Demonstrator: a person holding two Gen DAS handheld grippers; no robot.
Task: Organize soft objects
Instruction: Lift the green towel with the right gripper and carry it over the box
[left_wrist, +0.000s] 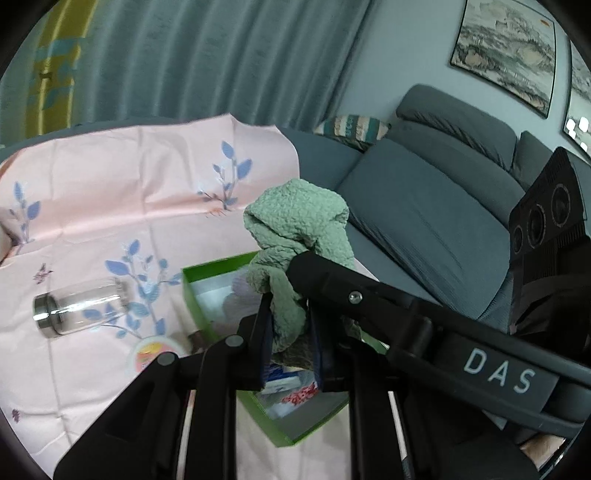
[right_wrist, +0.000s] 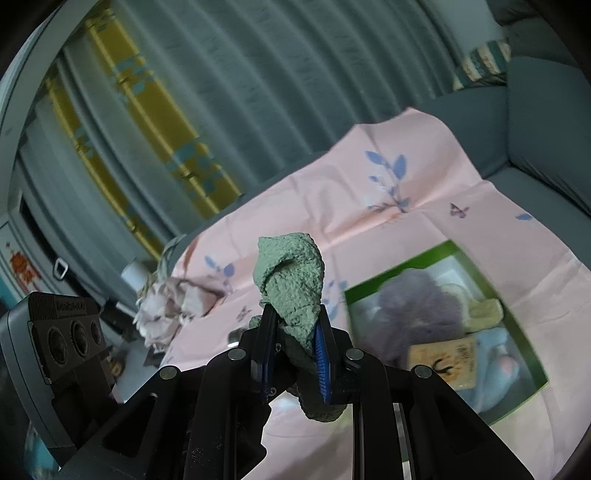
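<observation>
A green textured cloth (left_wrist: 299, 229) is pinched between both grippers and held above the pink floral sheet (left_wrist: 96, 206). My left gripper (left_wrist: 290, 314) is shut on its lower part, over a green box (left_wrist: 192, 295). My right gripper (right_wrist: 293, 314) is shut on the same cloth (right_wrist: 291, 273), whose top stands above the fingers. The right gripper's arm (left_wrist: 369, 295) crosses the left wrist view. The green box (right_wrist: 532, 354) lies to the right in the right wrist view and holds a purple fluffy item (right_wrist: 417, 306), a pale blue soft item (right_wrist: 495, 354) and a tan card (right_wrist: 443, 358).
A clear glass jar (left_wrist: 77, 306) lies on its side on the sheet, a round lidded tub (left_wrist: 155, 354) near it. A crumpled pinkish cloth (right_wrist: 166, 306) lies at the sheet's left edge. A grey sofa (left_wrist: 424, 206) with a striped cushion (left_wrist: 351, 127) and curtains (left_wrist: 221, 55) stand behind.
</observation>
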